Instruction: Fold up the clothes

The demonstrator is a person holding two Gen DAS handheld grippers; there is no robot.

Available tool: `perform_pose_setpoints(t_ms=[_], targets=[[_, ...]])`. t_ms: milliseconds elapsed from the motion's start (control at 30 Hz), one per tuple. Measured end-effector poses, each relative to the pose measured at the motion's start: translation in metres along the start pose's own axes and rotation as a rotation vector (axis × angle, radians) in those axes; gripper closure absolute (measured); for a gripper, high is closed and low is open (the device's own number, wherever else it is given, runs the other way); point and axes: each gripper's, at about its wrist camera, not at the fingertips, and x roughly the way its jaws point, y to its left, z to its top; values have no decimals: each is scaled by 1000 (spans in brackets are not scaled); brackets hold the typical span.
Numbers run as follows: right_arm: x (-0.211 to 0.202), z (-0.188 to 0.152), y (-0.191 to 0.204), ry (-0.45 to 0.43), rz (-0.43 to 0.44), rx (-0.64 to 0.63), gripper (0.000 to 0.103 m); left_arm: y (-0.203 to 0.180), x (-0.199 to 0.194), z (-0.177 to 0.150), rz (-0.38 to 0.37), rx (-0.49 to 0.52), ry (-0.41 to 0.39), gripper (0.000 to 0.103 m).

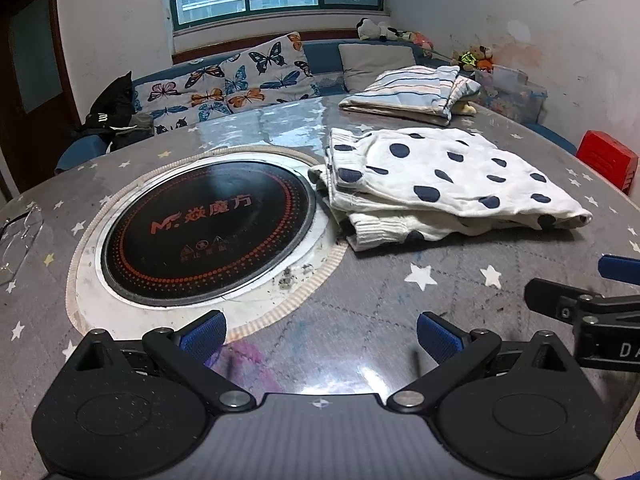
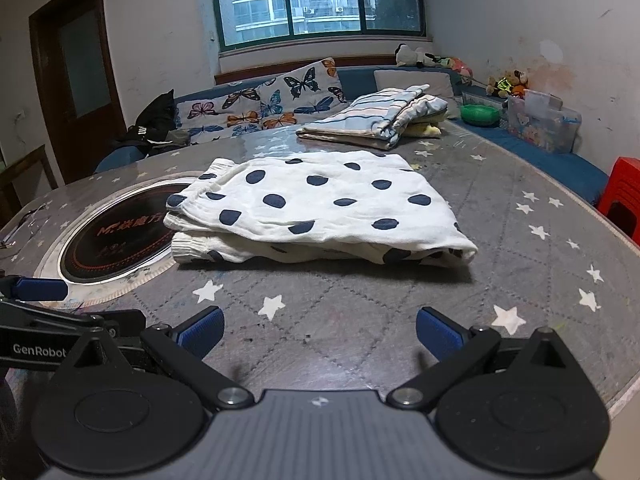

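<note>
Above the table point(image 1: 360, 320), both grippers point(image 1: 320, 338) point(image 2: 320, 334) wide, empty.

Your work surface is a round table point(image 2: 500, 184) under a grey quilted cover scattered with white stars, with a clear glossy sheet over it. Set into it at about ten o'clock from your right gripper's view is a black round induction cooktop point(image 2: 120, 232) ringed in orange dots. The folded white garment with navy dots point(image 2: 320, 204) lies at twelve o'clock, its left edge overlapping the cooktop's rim. Farther out, near one o'clock toward the far edge, a folded striped cloth point(image 2: 380, 116) rests on something pale yellow. At nine o'clock in your left view, a clear plastic item point(image 1: 20, 236) sits at the table's edge.
</note>
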Motion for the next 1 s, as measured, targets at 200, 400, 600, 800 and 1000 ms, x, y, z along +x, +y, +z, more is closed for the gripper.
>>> perform_pose_setpoints(t_ms=[200, 400, 600, 800, 1000], targets=[[1, -1, 2, 4, 1, -6, 0, 0, -1, -2, -2, -1, 2, 0], [4, -1, 1, 9, -1, -3, 0, -1, 0, -2, -14, 3, 3, 0], [6, 0, 3, 14, 5, -10, 0, -1, 3, -1, -15, 2, 12, 0], [3, 4, 5, -2, 12, -15, 0, -2, 1, 2, -1, 15, 0, 0], [-1, 8, 8, -21, 21, -22, 0, -2, -1, 5, 9, 21, -4, 0]])
